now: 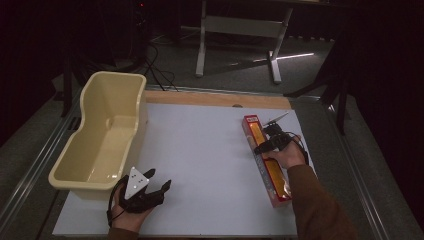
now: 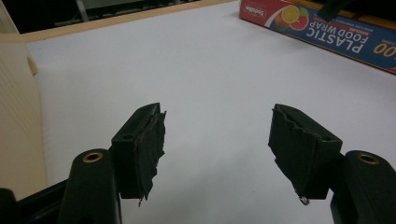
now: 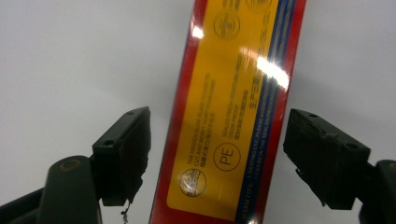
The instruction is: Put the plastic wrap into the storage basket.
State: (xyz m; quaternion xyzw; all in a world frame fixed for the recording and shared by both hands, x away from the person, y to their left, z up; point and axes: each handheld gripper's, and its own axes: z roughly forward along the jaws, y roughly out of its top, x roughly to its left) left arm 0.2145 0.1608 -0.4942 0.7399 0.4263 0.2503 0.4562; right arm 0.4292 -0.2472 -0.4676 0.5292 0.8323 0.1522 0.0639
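A long red and yellow box of plastic food wrap (image 1: 274,181) lies flat along the right side of the white table top (image 1: 200,160). My right gripper (image 1: 266,140) hovers over the box's middle. In the right gripper view it (image 3: 217,149) stands open, its jaws straddling the box (image 3: 229,93) with a gap on each side and no pad touching it. My left gripper (image 1: 159,178) rests near the table's front left, open with nothing between its jaws (image 2: 217,140). The box's printed side (image 2: 327,37) shows far off in the left gripper view.
A deep cream plastic tub (image 1: 125,75) stands on the table's left side, right beside my left hand; its wall (image 2: 18,116) shows at the left of the left gripper view. Bare white table lies between the tub and the box. A wooden strip edges the far side.
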